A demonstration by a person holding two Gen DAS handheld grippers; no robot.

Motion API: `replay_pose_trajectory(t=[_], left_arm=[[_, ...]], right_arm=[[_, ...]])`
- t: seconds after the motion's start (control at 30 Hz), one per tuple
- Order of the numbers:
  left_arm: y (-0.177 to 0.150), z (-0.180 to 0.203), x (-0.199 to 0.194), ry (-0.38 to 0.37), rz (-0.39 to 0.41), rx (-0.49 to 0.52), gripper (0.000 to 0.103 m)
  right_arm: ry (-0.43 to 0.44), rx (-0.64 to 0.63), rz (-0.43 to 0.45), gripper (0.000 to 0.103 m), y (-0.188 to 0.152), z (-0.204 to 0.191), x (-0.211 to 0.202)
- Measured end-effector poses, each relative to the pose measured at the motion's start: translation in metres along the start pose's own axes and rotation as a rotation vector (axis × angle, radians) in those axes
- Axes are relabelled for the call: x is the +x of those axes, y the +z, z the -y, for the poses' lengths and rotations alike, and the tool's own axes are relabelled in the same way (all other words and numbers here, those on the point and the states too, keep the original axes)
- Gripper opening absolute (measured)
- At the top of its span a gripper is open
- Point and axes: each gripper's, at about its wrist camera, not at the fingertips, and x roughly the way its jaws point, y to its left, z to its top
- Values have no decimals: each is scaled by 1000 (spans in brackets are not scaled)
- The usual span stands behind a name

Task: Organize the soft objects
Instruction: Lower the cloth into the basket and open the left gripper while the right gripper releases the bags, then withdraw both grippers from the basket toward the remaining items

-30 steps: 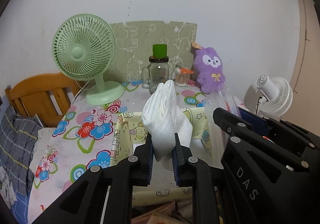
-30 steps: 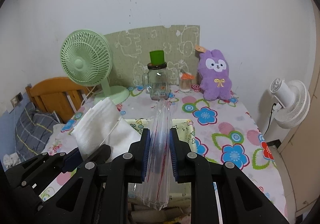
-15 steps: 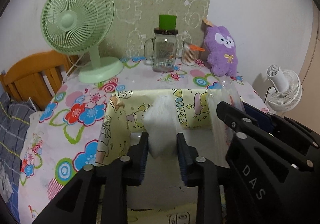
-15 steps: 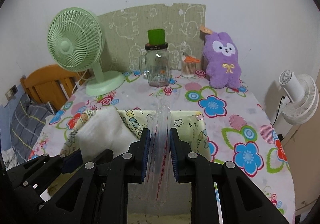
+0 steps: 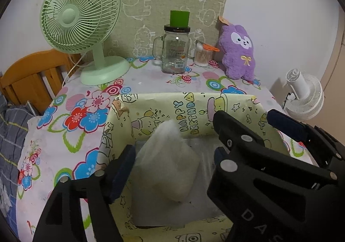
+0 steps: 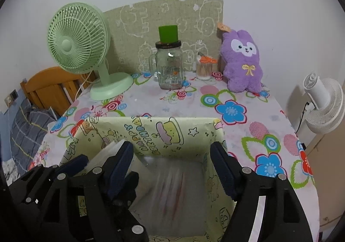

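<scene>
Nearest, the left hand-held gripper point(image 5: 172, 168) has its jaws opening wide over a yellow patterned box point(image 5: 228, 110); a white folded cloth point(image 5: 172, 164) sits blurred between the blue pads, which do not press on it, and it lies inside the box toward the left side. Beside it, the right hand-held gripper point(image 6: 174, 168) is likewise opening, its pads well apart, and a clear plastic bag point(image 6: 176, 188) with reddish streaks lies blurred below them in the right part of the same box; nothing is gripped. The box stands at the near edge of a worktop point(image 6: 237, 99) covered in a flowered cloth. Farther back stand a green desk fan point(image 5: 82, 13) at the left, a glass mug jar point(image 5: 175, 52) with a green cup on its lid, a small tub of cotton swabs point(image 5: 202, 56), and a purple plush toy point(image 5: 237, 52) against the wall. A white fan point(image 6: 323, 99) stands off the worktop at the right.
</scene>
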Motion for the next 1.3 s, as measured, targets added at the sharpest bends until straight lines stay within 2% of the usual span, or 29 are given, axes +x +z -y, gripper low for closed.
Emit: replay_pose_trajectory(t=[0.2, 0.27, 0.63, 0.8, 1.3], left_arm=[[2, 5, -17, 39, 46, 6, 101], [2, 7, -24, 41, 63, 14, 103], [-2, 15, -66, 7, 128, 30, 103], [-7, 18, -85, 14, 162, 35, 103], [-38, 26, -122, 20, 204, 44, 103]], right_arm=[[7, 3, 10, 87, 3, 0, -15], [11, 7, 19, 90, 3, 1, -21], [12, 16, 102, 96, 3, -1, -70], [8, 11, 140, 97, 0, -4, -92], [-2, 14, 183, 100, -28, -7, -137]])
